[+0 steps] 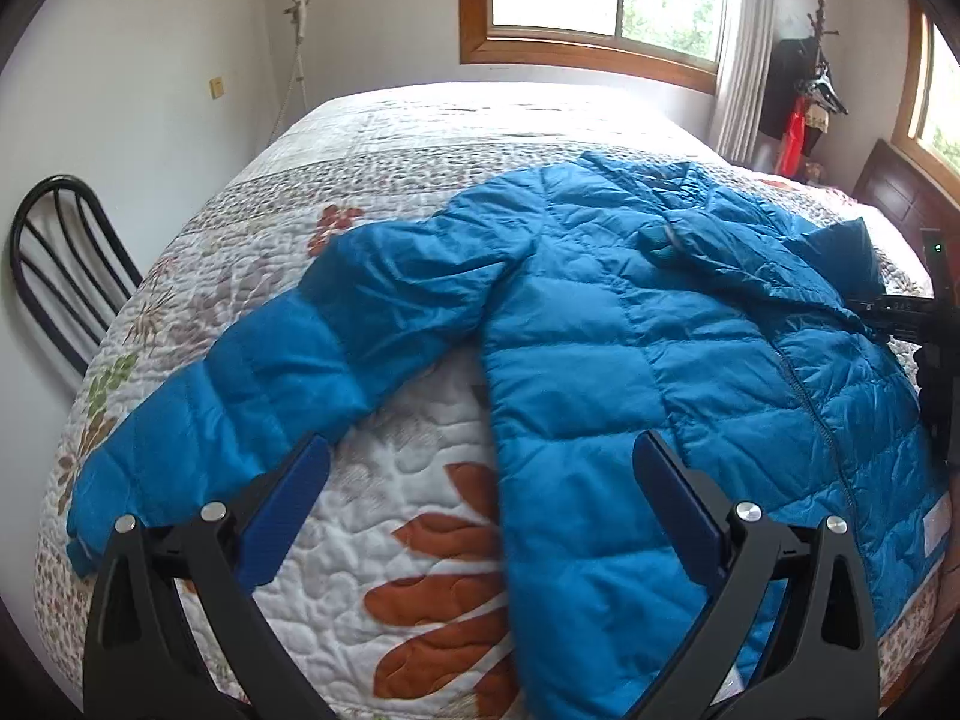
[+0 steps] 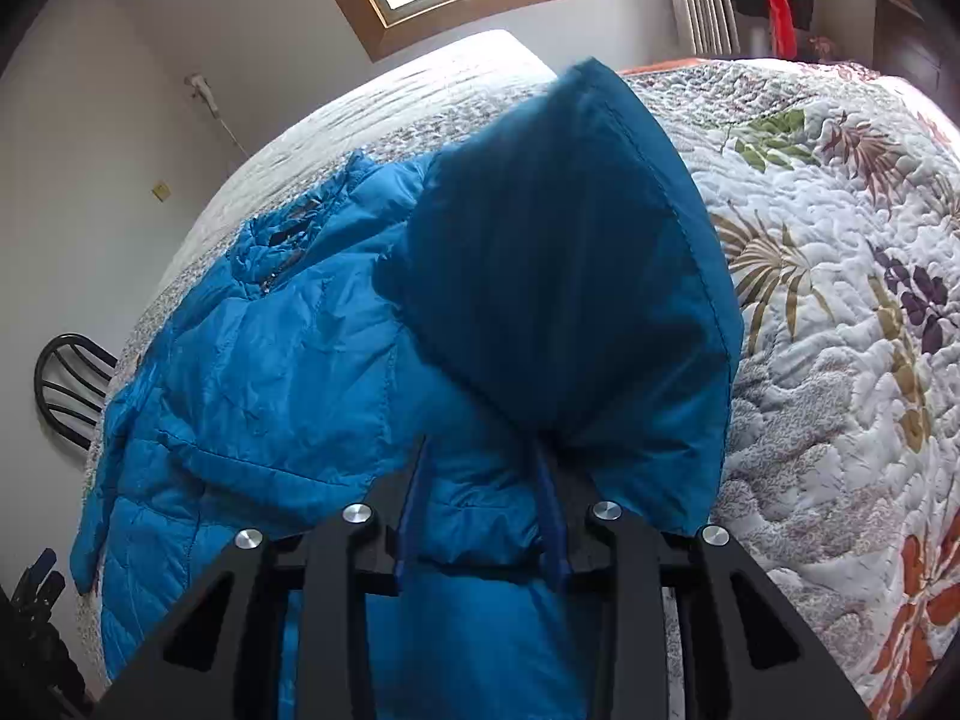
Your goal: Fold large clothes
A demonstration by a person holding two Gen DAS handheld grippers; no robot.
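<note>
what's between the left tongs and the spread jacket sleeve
Nothing visible. The left tongs hang open over bare quilt, and the blue puffer jacket sleeve lies flat beside one open finger, uncovered.

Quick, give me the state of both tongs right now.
Left tongs: open, holding nothing, above the quilt and blue jacket.
Right tongs: part closed around a fold of the jacket by its hood.

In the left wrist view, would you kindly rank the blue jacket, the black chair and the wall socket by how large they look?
1. Blue jacket, by far the largest.
2. Black chair, partly hidden behind the bed.
3. Wall socket, smallest, though also farthest from the camera.
</note>
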